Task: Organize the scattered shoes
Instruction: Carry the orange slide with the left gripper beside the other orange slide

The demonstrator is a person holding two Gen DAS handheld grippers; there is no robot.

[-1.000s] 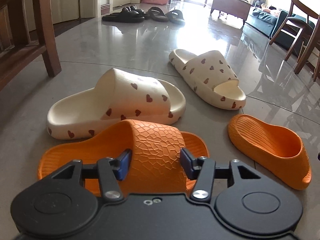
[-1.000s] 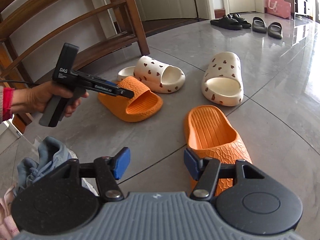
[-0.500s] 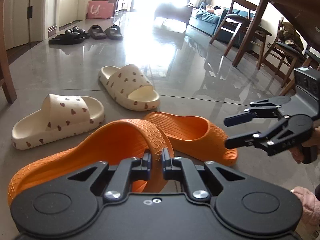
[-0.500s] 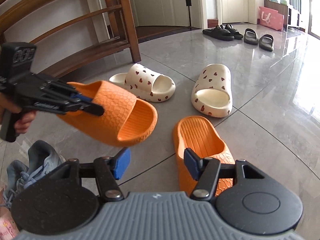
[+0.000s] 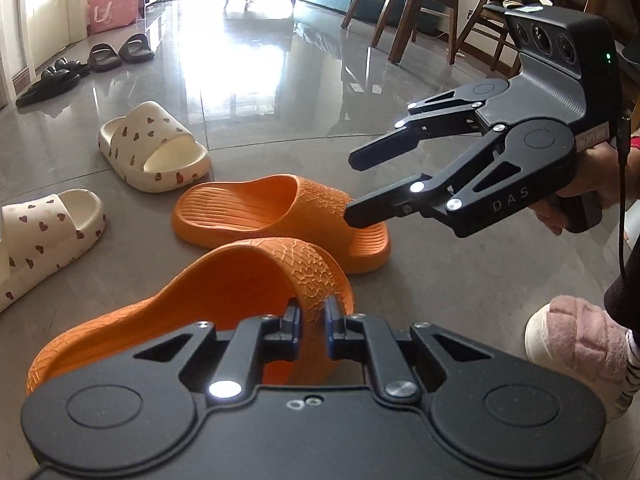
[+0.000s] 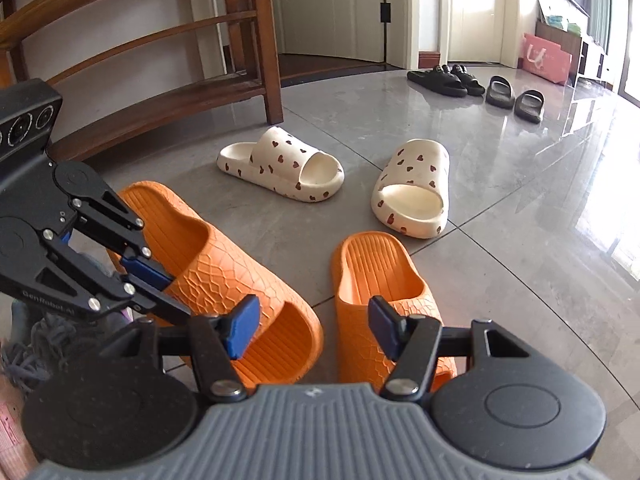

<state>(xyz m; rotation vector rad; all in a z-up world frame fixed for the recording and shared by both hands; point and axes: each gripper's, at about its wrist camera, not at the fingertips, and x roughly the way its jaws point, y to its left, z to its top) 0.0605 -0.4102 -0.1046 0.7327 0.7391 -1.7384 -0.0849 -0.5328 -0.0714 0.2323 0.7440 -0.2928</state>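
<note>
Bare floor (image 6: 540, 248) lies open rightward; heart-print slippers (image 6: 412, 188) and wooden rack (image 6: 160, 80) block ahead.

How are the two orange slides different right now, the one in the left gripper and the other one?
The held orange slide is pinched by its strap in the shut left gripper and tilted; the other orange slide lies flat on the floor, with the open right gripper just above it. The held slide's textured strap faces the left wrist camera; the floor slide shows its ribbed footbed. Both share the orange colour and cracked texture.
</note>
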